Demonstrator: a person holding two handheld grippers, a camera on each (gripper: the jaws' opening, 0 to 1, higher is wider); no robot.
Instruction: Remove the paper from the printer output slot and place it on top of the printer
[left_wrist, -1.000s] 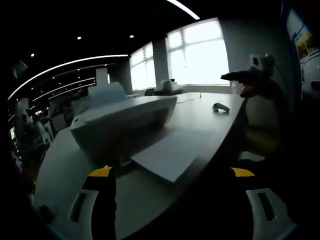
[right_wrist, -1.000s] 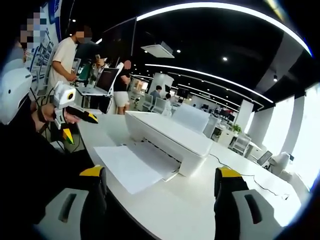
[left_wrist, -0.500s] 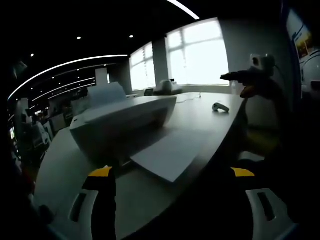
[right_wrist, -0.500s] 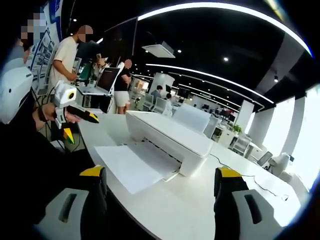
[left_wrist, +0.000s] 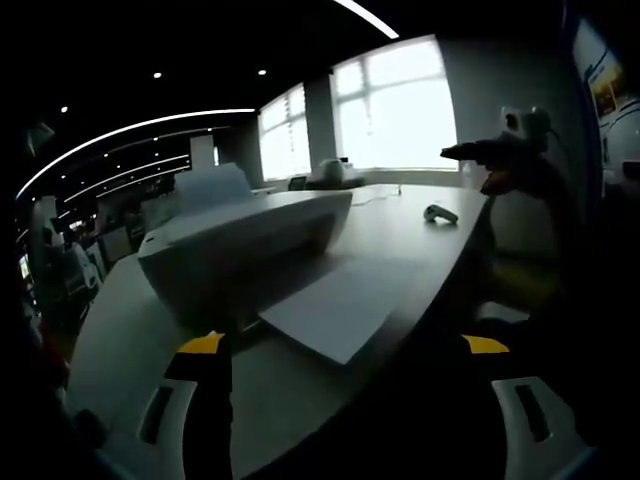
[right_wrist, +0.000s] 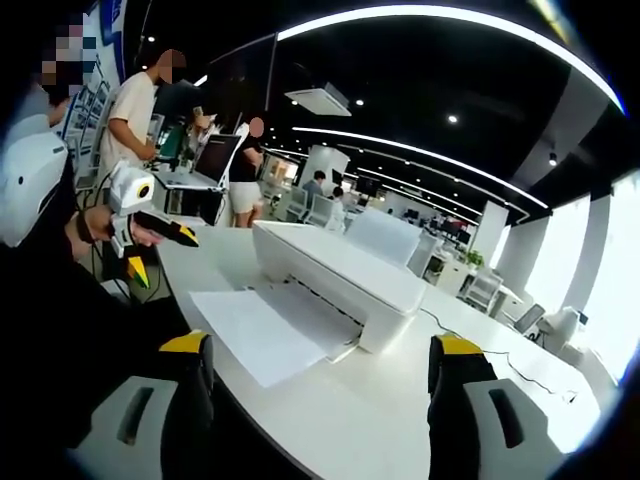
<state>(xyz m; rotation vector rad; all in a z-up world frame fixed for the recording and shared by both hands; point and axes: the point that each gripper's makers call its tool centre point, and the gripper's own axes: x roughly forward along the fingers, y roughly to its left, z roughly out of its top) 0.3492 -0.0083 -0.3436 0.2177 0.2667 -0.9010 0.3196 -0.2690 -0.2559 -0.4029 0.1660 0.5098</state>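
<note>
Left gripper view: bright windows (left_wrist: 395, 105) back a dim office with a curved bench (left_wrist: 420, 245). On it stands the printer (left_wrist: 245, 240), with the paper (left_wrist: 335, 310) lying flat from its output slot onto the bench. The left gripper (left_wrist: 345, 355) has its yellow-tipped fingers (left_wrist: 203, 345) spread wide and empty; the paper lies ahead of and between them, apart from both. The right gripper (left_wrist: 487, 158) hangs at the far right, above the bench edge. A small pale object (left_wrist: 441, 213) rests farther along the bench.

Right gripper view: the right gripper's fingers (right_wrist: 186, 345) are likewise spread and empty, the paper (right_wrist: 265, 330) ahead between them, untouched, nearer the left finger. The printer (right_wrist: 340, 275) stands behind it. The left gripper (right_wrist: 150, 225) hovers at left. People (right_wrist: 130, 115) stand at a laptop (right_wrist: 205, 160) beyond.
</note>
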